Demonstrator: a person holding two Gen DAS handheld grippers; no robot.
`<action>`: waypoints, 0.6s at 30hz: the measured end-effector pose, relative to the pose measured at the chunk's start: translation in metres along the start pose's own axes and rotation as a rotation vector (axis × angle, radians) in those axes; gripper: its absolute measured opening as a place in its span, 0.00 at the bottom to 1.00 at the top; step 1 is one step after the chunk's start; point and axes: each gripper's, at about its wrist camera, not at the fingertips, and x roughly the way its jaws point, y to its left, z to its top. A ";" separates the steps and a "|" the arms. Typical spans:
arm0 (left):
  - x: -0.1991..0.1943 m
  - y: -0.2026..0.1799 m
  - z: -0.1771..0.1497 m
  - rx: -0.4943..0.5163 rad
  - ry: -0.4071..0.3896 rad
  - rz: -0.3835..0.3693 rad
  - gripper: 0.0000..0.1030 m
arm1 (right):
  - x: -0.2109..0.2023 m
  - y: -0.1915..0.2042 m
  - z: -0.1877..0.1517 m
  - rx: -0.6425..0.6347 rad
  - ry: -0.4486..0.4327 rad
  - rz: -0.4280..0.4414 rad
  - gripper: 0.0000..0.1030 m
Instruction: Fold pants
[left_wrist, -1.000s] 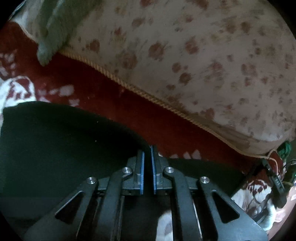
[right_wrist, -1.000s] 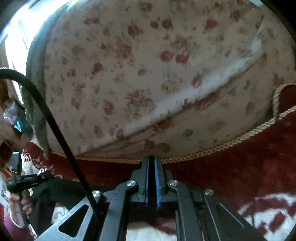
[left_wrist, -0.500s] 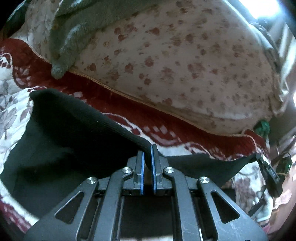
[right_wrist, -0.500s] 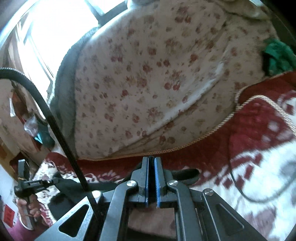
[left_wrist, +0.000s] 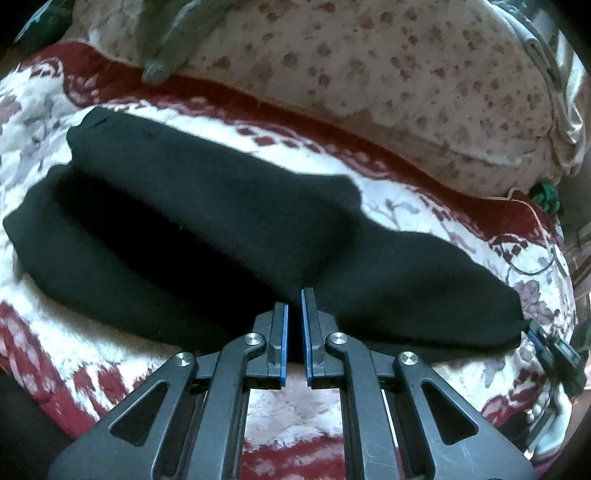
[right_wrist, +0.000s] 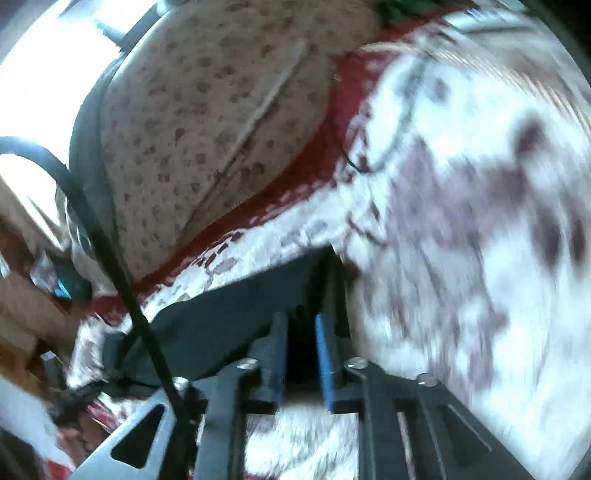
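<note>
Left gripper (left_wrist: 294, 306) pinches black pants (left_wrist: 207, 221) on the blanket (left_wrist: 406, 199); right gripper (right_wrist: 301, 325) jaws opening around cloth.

The black pants (left_wrist: 229, 229) lie on the soft red and white blanket (left_wrist: 388, 199). They are folded over, with one long part on top of the other, and reach from far left to near right. The cloth looks thick and fuzzy.

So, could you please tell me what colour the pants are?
Plain black pants, with no pattern; the left wrist view shows them best.
</note>
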 end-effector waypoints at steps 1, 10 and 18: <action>0.000 0.000 0.000 -0.004 -0.002 -0.001 0.05 | -0.003 -0.003 -0.004 0.028 -0.008 0.029 0.36; 0.001 -0.004 -0.003 0.001 -0.029 0.036 0.05 | 0.014 -0.006 -0.014 0.166 0.031 0.144 0.48; -0.009 -0.008 -0.004 -0.003 -0.051 0.032 0.05 | 0.021 0.010 -0.009 0.031 -0.033 0.120 0.07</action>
